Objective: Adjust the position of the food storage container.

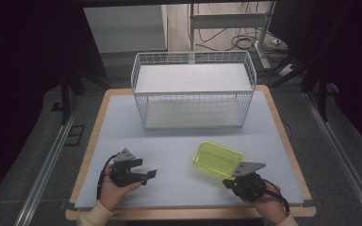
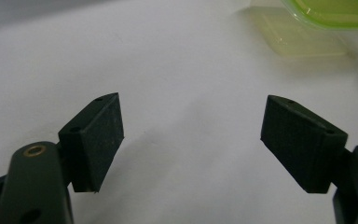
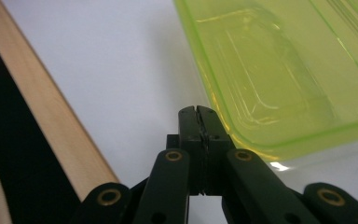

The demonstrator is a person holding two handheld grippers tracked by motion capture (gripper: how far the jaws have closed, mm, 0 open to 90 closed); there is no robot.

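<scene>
- Left tool rests low over the desk, jaws spread wide and empty; swept right, it could knock the container.
- Green plastic container lies before the wire basket.
- Right tool, jaws clenched on nothing, sits beside its rim; a forward nudge could push it away.

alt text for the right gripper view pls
The right gripper, jaws shut together and holding nothing, sits beside the rim of a clear green tub on a white table. The table's wooden edge runs along the left.
</scene>
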